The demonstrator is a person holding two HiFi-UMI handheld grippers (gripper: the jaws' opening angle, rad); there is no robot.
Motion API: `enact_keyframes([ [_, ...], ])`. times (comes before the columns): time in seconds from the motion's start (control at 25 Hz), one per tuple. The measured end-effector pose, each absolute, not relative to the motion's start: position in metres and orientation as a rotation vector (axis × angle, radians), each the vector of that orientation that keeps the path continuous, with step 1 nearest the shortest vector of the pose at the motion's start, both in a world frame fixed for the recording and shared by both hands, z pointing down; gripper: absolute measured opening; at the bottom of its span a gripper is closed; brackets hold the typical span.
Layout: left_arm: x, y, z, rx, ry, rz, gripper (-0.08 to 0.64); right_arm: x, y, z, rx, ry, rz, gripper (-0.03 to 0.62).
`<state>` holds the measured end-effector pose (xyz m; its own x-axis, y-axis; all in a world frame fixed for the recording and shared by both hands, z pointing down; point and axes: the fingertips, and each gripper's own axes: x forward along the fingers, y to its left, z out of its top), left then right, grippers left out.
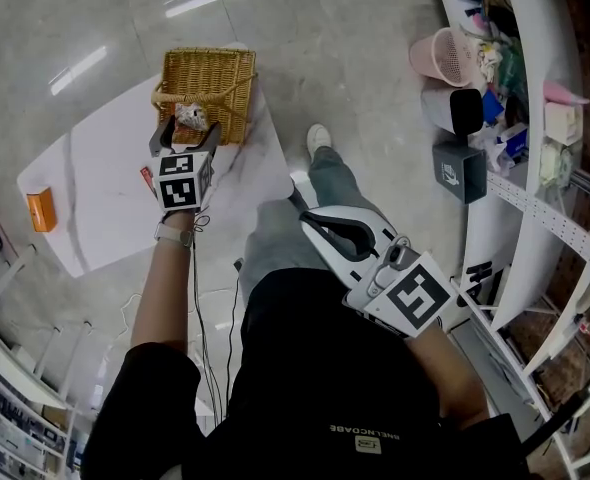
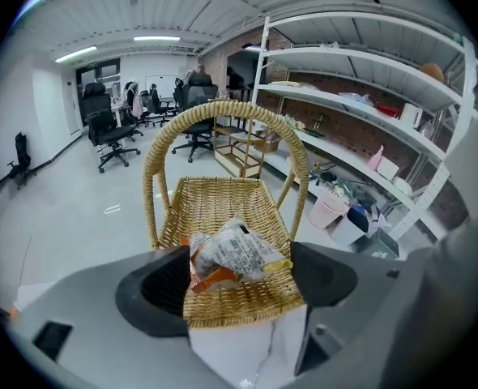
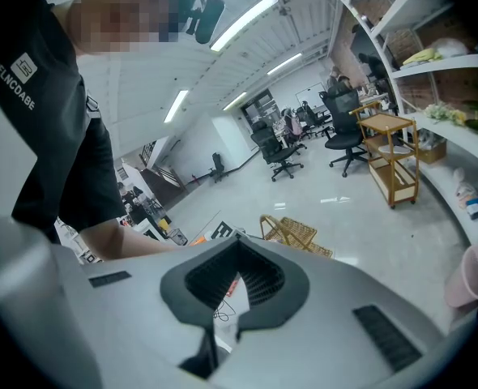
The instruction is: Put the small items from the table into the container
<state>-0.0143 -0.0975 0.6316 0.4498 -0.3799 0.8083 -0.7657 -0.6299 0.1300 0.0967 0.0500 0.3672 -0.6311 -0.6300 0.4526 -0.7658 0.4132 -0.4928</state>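
A woven wicker basket (image 1: 207, 81) with a hoop handle stands at the far end of the white table (image 1: 95, 193). My left gripper (image 1: 186, 134) is shut on a crinkled white and orange snack packet (image 1: 189, 117) at the basket's near rim. In the left gripper view the packet (image 2: 236, 254) hangs between the dark pads over the basket (image 2: 220, 202). An orange box (image 1: 41, 209) lies at the table's left edge. My right gripper (image 1: 332, 230) is held close to the person's body, off the table, shut with nothing in it. The right gripper view shows the basket (image 3: 297, 233) beyond that gripper (image 3: 234, 295).
A small red item (image 1: 147, 176) lies on the table beside my left gripper. The person's leg and white shoe (image 1: 318, 138) stand right of the table. White shelving (image 1: 535, 118), a pink bin (image 1: 441, 55) and a black box (image 1: 460, 170) line the right side.
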Motion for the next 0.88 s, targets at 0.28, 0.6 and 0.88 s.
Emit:
enact_keyframes([
  [0.28, -0.012, -0.095, 0.620, 2.247, -0.962, 0.990, 0.371, 0.091, 0.054, 0.365, 1.206, -2.484, 0.997, 0.000],
  [0.6, -0.011, -0.093, 0.593, 2.272, -0.978, 0.912, 0.371, 0.090, 0.054, 0.356, 1.192, -2.511, 0.958, 0.000],
  [0.88, -0.015, -0.089, 0.550, 2.307, -1.022, 0.835, 0.371, 0.079, 0.052, 0.335, 1.137, -2.571, 0.896, 0.000],
])
